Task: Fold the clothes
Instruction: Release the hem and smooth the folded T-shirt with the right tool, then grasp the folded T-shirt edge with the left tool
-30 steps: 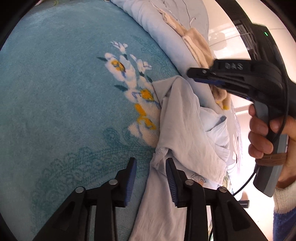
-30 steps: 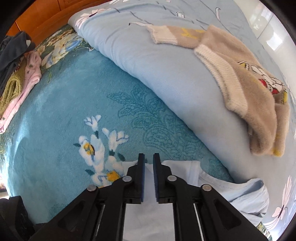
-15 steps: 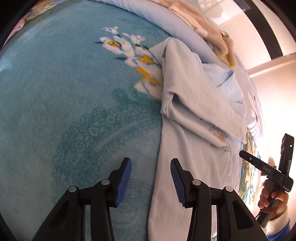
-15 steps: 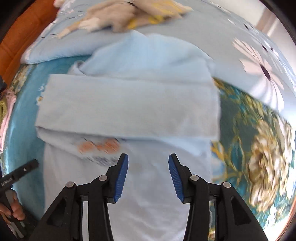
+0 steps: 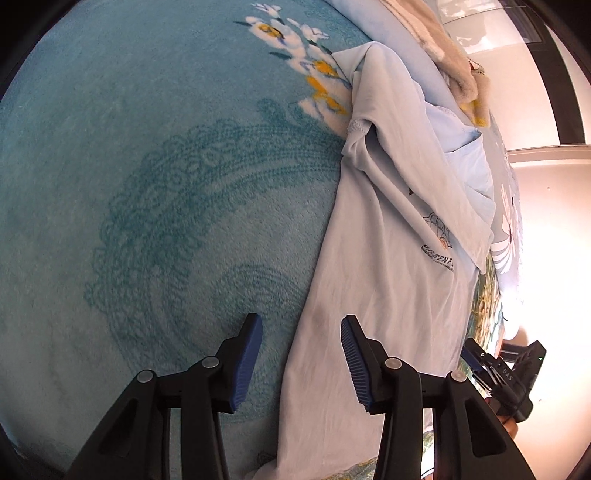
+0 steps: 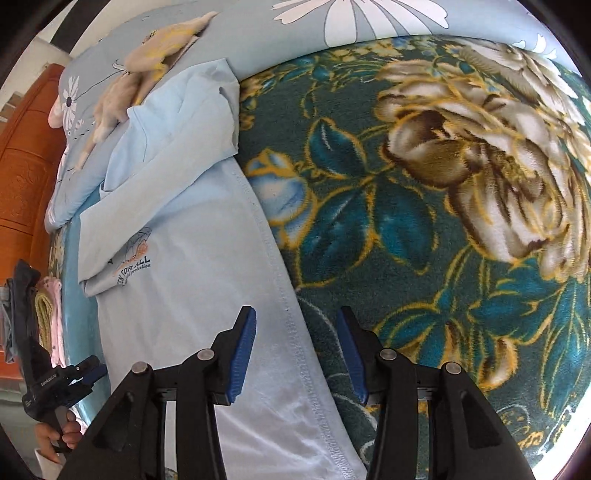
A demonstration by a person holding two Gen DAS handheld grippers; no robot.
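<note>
Along the near edge of the bed, the pale blue cotton T-shirt with a small printed logo lies lengthwise on the plush blanket, one sleeve already folded across its chest. The left gripper hangs over the shirt's one long edge, its jaws partly apart and empty; the right gripper straddles the stitched hem on the opposite edge, likewise half open and holding nothing. Whether either pad touches cloth I cannot quite tell.

Trouble could come if a jaw closes on blanket pile along with the hem, dragging the bedding, or catches only one layer so the fold skews and the tucked sleeve slips loose.

Teal fleece gives way to a dark floral blanket, soft and grippy. A beige fuzzy sweater lies on the light blue quilt beyond, beside an orange wooden headboard.
</note>
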